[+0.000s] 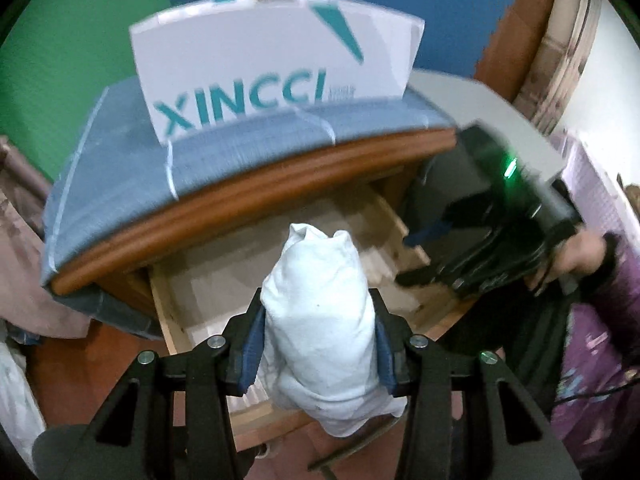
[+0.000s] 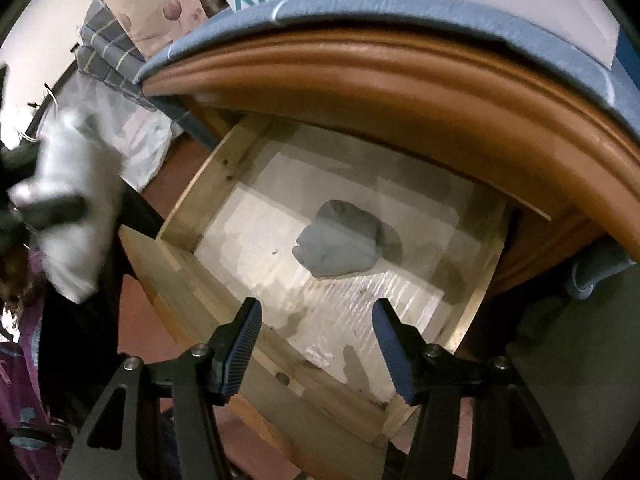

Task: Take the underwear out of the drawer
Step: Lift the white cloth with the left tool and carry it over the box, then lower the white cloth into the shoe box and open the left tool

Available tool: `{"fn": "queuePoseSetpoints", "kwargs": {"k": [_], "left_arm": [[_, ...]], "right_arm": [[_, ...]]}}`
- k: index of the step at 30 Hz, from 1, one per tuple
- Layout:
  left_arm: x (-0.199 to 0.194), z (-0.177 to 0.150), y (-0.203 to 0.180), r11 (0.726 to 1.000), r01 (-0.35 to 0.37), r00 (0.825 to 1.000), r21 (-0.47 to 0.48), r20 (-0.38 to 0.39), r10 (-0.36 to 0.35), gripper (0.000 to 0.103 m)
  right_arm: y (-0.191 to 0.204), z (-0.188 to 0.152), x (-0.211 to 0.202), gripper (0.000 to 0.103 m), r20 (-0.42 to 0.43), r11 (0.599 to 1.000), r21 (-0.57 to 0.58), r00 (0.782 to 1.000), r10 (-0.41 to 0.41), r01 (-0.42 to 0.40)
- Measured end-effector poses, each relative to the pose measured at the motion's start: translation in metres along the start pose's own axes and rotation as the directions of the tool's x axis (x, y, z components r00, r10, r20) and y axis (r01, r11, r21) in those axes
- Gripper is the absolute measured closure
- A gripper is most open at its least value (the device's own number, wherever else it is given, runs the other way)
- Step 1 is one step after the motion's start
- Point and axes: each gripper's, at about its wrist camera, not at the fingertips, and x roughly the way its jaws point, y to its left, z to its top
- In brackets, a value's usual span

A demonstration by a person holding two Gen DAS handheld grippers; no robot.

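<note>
A rolled white piece of underwear (image 1: 316, 264) sits between my left gripper's (image 1: 319, 320) blue pads, which are shut on it above the open wooden drawer (image 1: 168, 312). The right wrist view shows the same white bundle (image 2: 68, 200) blurred at the left, well above the drawer. A crumpled grey-blue piece of underwear (image 2: 340, 240) lies on the drawer's (image 2: 224, 168) pale bottom. My right gripper (image 2: 316, 306) hovers open over the drawer's front part, short of the grey-blue piece, with nothing between its fingers. It also shows at the right drawer side (image 1: 418, 258).
The drawer belongs to a brown nightstand (image 2: 400, 76) covered by a blue-grey cloth (image 1: 248, 148), with a white XINCCI shoe box (image 1: 272, 60) on top. Folded bedding (image 2: 108, 56) lies to the left. A person's hand and purple sleeve (image 1: 600, 320) are on the right.
</note>
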Motion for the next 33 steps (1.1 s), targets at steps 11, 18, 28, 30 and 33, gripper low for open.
{"fn": "queuePoseSetpoints", "kwargs": {"k": [11,18,28,30,33], "left_arm": [[-0.076,0.069,0.001,1.000,0.022,0.987,-0.009,0.160,-0.021,0.060],[-0.094,0.147,0.018,0.999,-0.051,0.971,0.018,0.233,0.045,0.059],[-0.049,0.238,0.045,0.977,-0.205,0.953,0.051,0.238,0.187,0.059],[-0.036,0.249,0.053,0.973,-0.225,0.951,0.047,0.229,0.209,0.059],[-0.015,0.263,0.063,0.963,-0.263,0.948,0.056,0.203,0.247,0.059]], "right_arm": [[0.008,-0.003,0.006,0.044,-0.028,0.999,-0.046,0.999,-0.024,0.022],[0.013,-0.004,0.008,0.044,-0.043,0.997,-0.073,0.999,-0.030,0.027],[0.015,-0.006,0.008,0.044,-0.048,0.995,-0.095,0.998,-0.030,0.026],[0.017,-0.006,0.009,0.044,-0.051,0.995,-0.102,0.998,-0.027,0.022],[0.018,-0.007,0.010,0.044,-0.058,0.994,-0.110,0.998,-0.026,0.019]]}}
